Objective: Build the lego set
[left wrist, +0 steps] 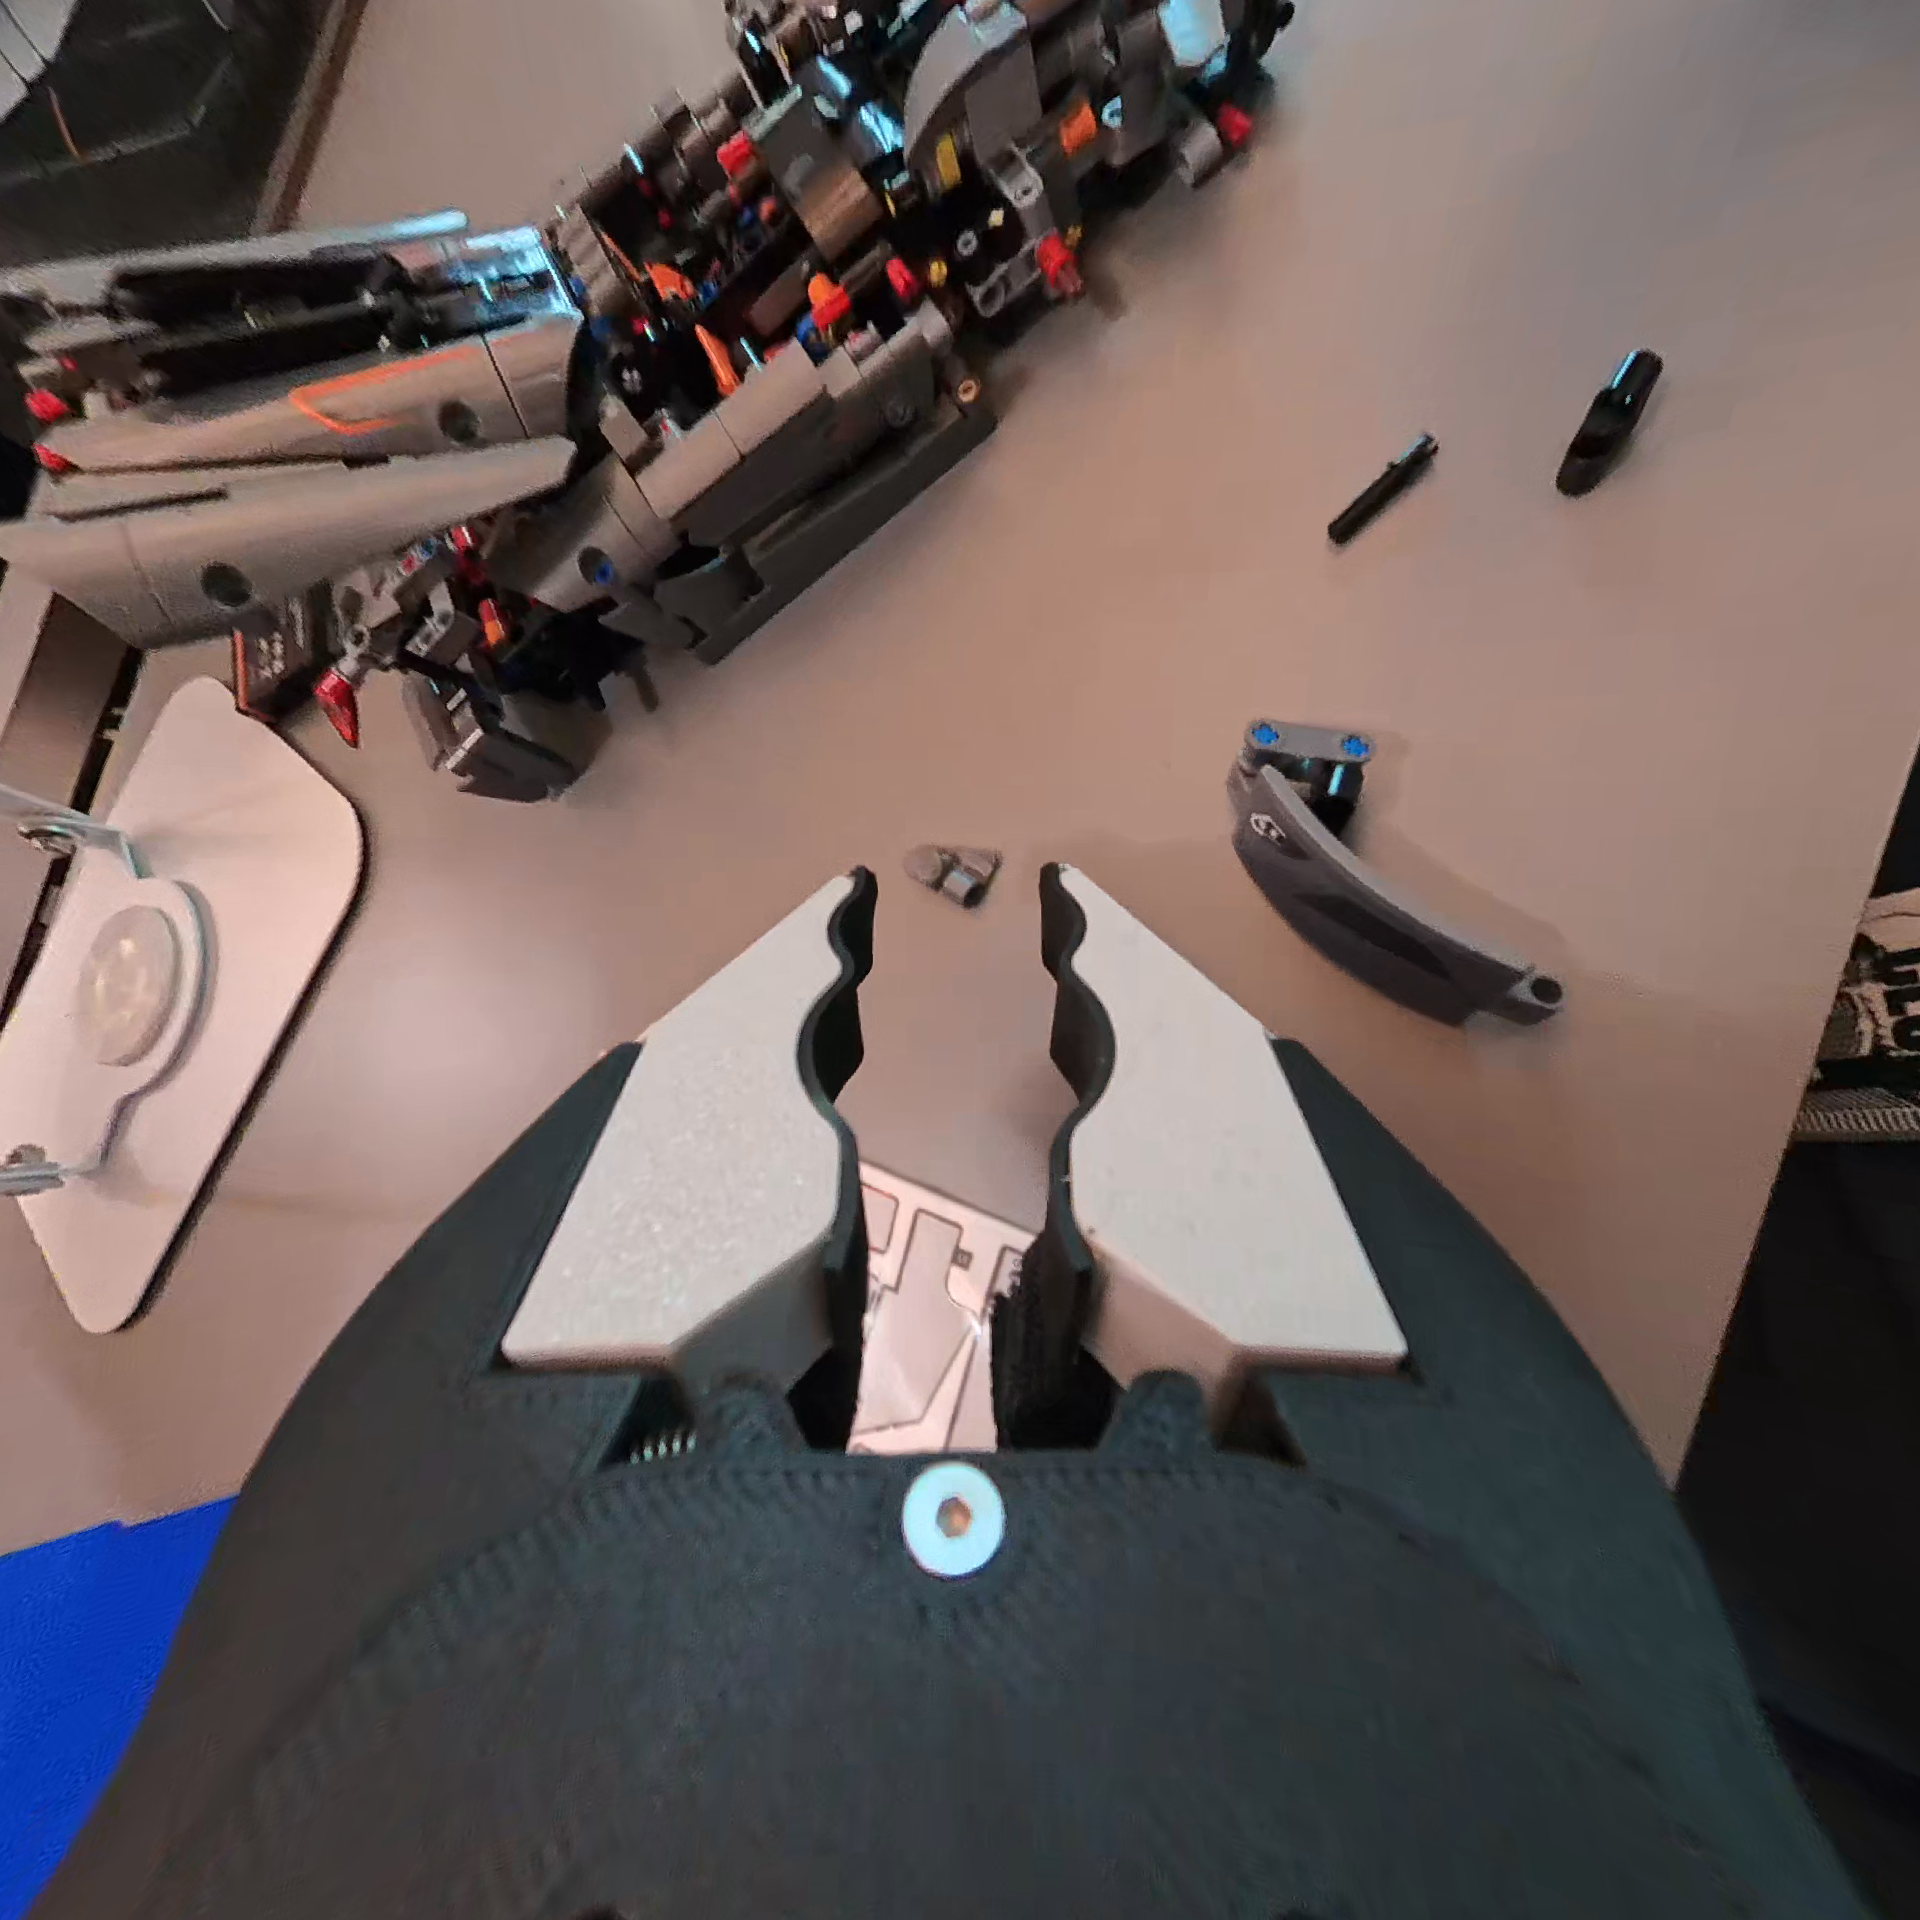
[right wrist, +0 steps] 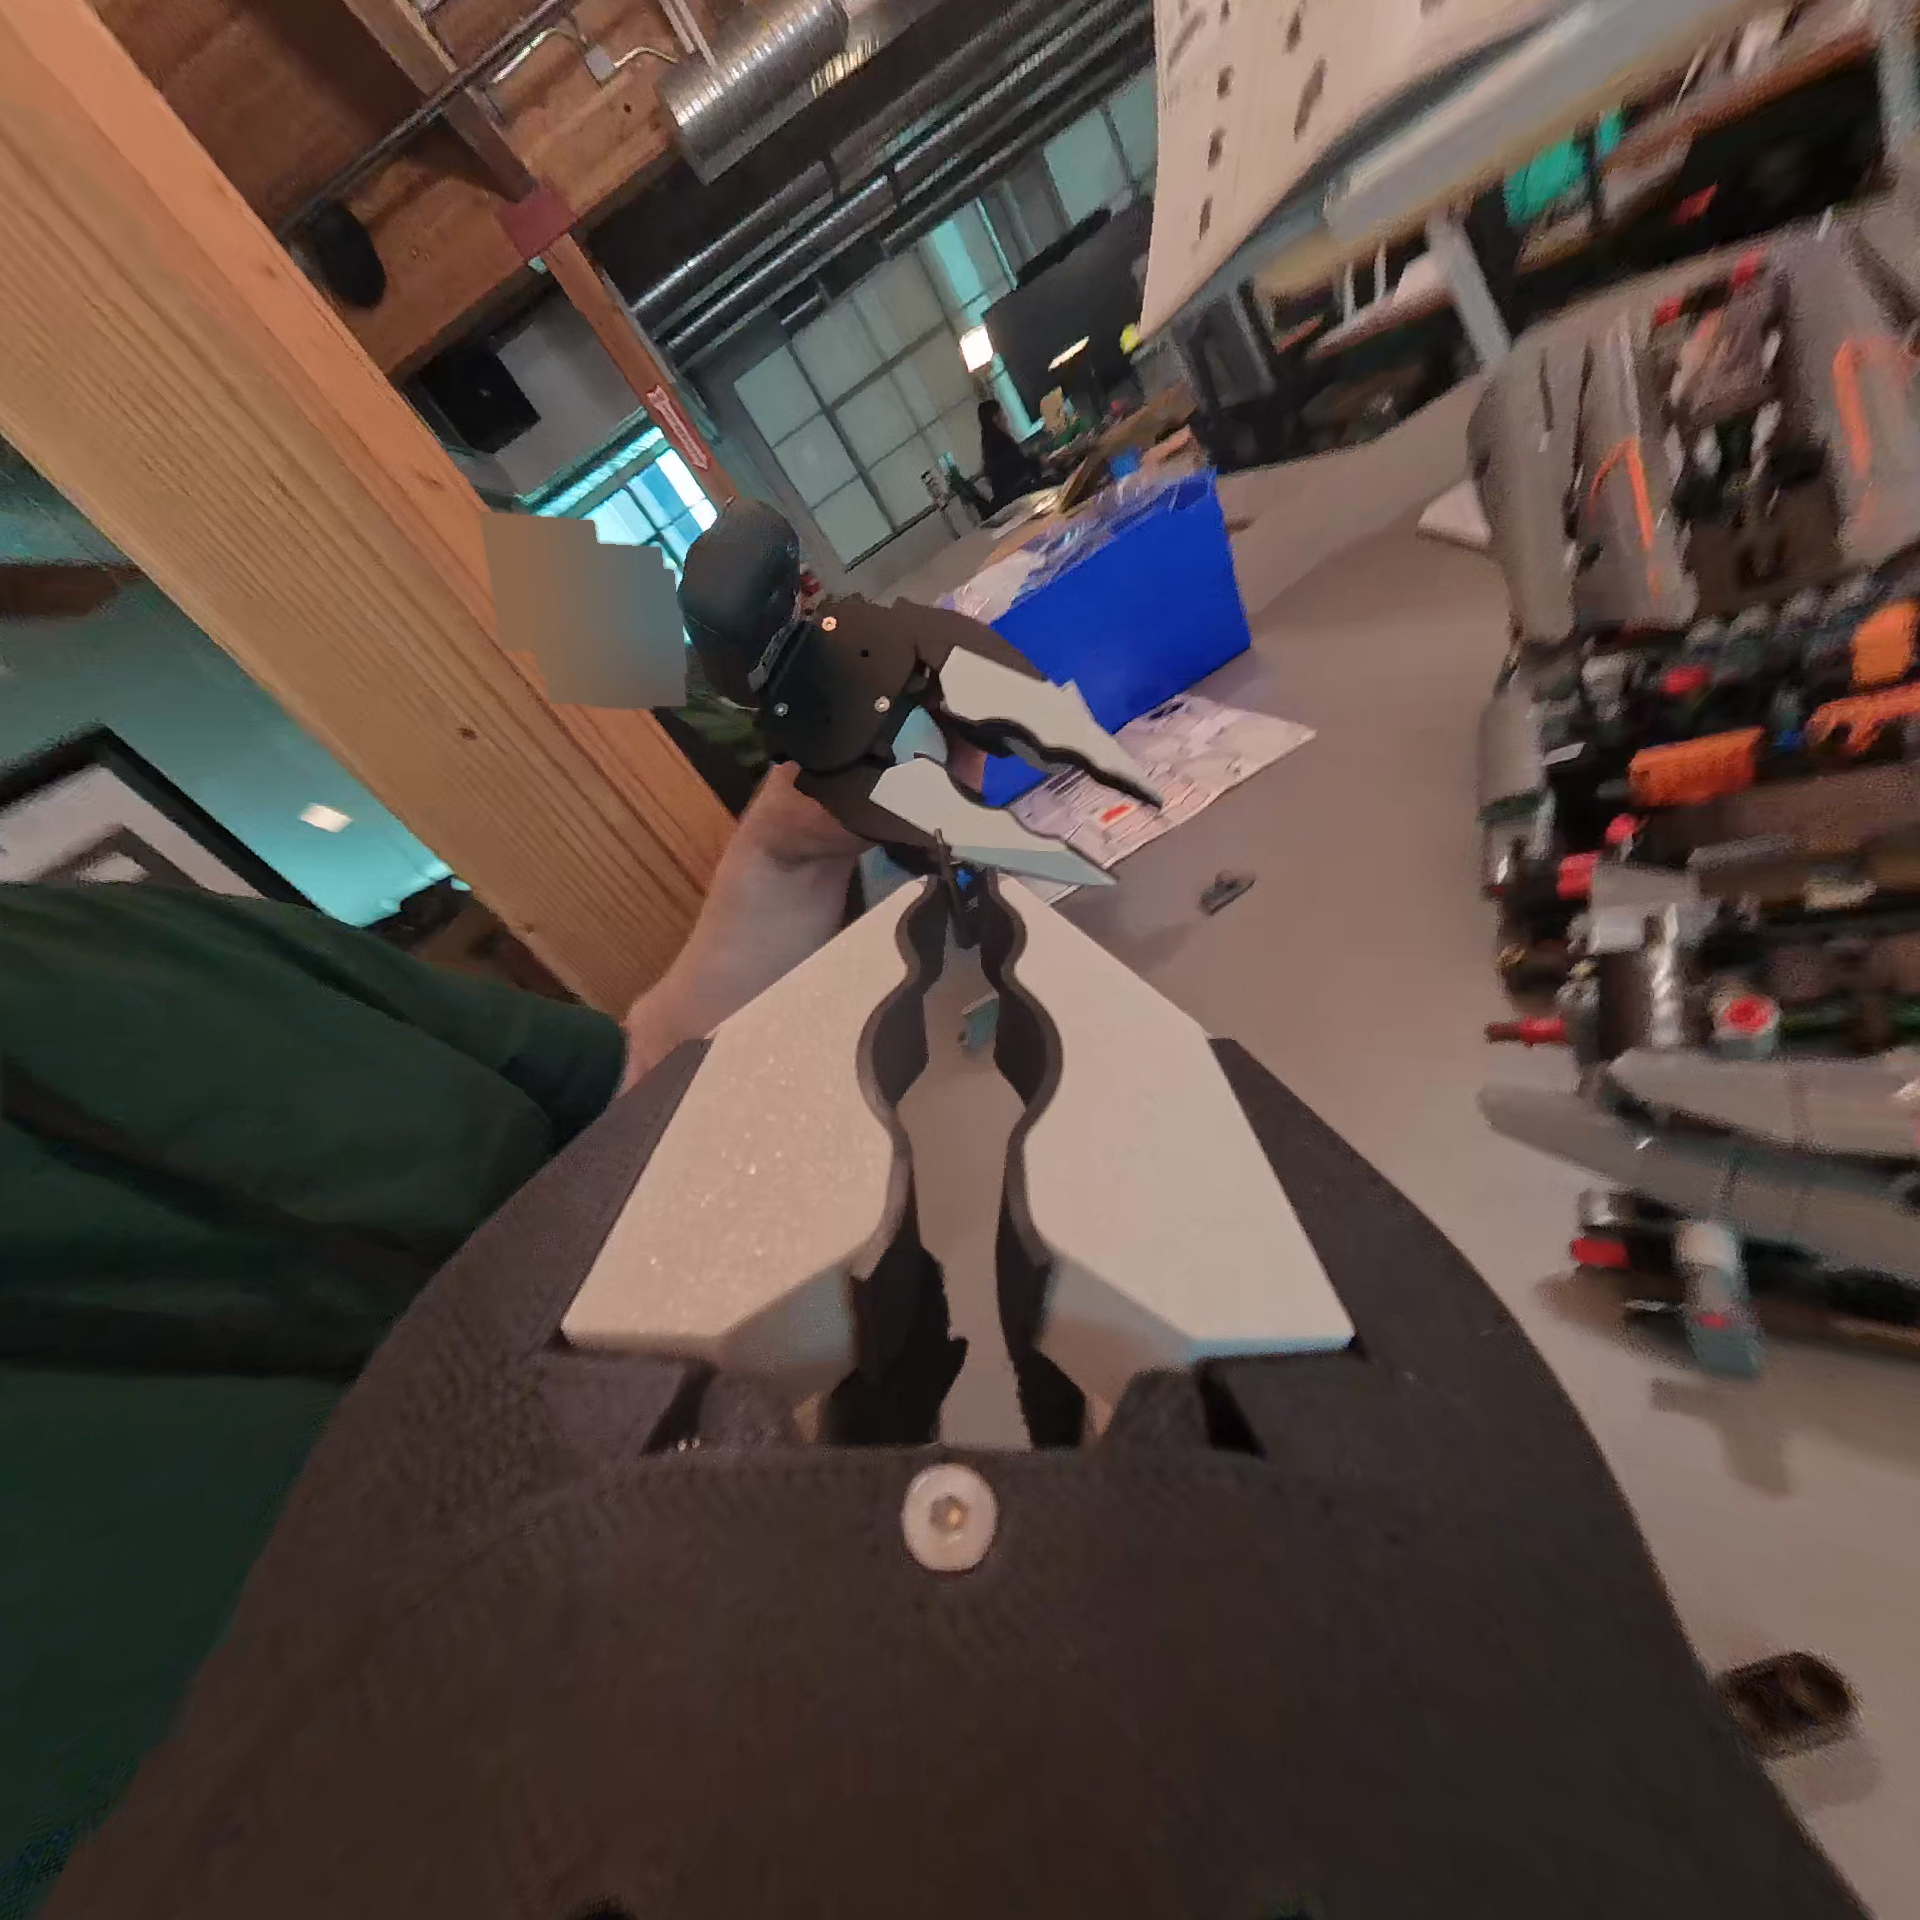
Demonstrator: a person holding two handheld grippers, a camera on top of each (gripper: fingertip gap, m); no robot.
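My left gripper [left wrist: 956, 891] is open and empty, low over the table. A small grey Lego piece [left wrist: 954, 873] lies just beyond its fingertips. A curved grey panel with blue pins [left wrist: 1371, 894] lies to the right. A black axle [left wrist: 1382, 486] and a short black piece [left wrist: 1608, 421] lie farther right. The big grey Lego car model [left wrist: 623, 364] stands at the back left. My right gripper [right wrist: 961, 904] is shut on a small black and blue Lego piece [right wrist: 958, 896], held in the air. The left gripper also shows in the right wrist view [right wrist: 1127, 842], held by a hand.
A white stand base [left wrist: 187, 987] lies at the left table edge. An instruction sheet [left wrist: 935, 1299] lies under my left gripper. A blue bin [right wrist: 1132, 613] stands behind the booklet [right wrist: 1174, 758]. A wooden post [right wrist: 260, 468] and a green sleeve [right wrist: 260, 1143] are at the left. The grippers' ends are close to 20 cm from one another.
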